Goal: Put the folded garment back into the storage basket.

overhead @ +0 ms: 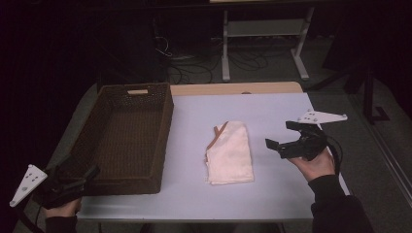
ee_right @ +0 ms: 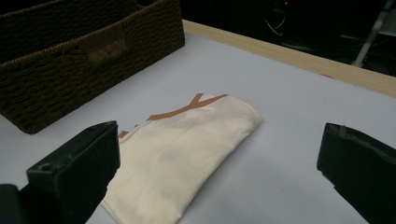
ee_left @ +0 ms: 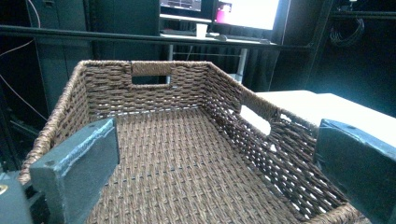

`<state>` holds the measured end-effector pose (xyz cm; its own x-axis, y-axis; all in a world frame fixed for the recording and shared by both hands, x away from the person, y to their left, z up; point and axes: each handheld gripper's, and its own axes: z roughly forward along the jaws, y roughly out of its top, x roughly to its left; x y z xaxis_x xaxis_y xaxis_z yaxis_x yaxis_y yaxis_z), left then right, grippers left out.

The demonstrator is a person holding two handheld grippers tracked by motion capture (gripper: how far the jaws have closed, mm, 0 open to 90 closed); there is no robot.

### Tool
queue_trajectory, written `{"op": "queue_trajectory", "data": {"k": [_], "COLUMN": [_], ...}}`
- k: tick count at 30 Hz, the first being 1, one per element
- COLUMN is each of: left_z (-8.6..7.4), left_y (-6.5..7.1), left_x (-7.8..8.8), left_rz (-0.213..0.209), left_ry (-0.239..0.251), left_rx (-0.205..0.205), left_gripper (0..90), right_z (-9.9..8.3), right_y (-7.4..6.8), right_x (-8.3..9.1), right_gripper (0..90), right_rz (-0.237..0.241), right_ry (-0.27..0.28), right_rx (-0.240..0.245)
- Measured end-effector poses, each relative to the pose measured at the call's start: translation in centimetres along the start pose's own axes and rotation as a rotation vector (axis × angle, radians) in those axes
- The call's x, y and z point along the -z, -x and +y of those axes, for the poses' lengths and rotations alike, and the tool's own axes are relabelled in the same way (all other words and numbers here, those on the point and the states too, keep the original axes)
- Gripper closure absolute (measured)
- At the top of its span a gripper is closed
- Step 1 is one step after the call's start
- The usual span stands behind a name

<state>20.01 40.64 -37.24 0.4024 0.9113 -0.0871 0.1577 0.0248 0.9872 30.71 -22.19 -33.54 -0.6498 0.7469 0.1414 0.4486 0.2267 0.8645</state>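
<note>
One folded cloth (overhead: 230,153) is laid on the table (overhead: 272,194), right of one wicker basket (overhead: 125,141). Two grippers are held with jaws spread: the right gripper (overhead: 282,137) near the cloth, the left gripper (overhead: 90,175) at the basket's near corner.

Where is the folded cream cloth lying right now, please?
In the high view the folded cream cloth lies flat on the table, between the wicker basket and the open right gripper.

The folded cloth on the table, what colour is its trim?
Brown, along the edge of the cream cloth. The right gripper view shows it best.
</note>
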Motion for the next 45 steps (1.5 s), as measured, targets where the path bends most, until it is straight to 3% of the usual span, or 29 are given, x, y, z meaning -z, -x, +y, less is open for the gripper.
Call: {"op": "queue_trajectory", "data": {"k": [23, 45], "left_z": [0.0, 0.0], "left_y": [-0.1, -0.1], "left_x": [0.0, 0.0], "left_rz": [0.001, 0.001], "left_ry": [-0.002, 0.0], "left_rx": [-0.001, 0.001], "left_gripper": [0.0, 0.0], "right_z": [-0.8, -1.9], "right_y": [1.7, 1.3], "right_x": [-4.6, -8.0], "right_gripper": [0.0, 0.0], "right_rz": [0.02, 0.06], "right_ry": [-0.111, -0.177], "right_rx": [-0.06, -0.096]}}
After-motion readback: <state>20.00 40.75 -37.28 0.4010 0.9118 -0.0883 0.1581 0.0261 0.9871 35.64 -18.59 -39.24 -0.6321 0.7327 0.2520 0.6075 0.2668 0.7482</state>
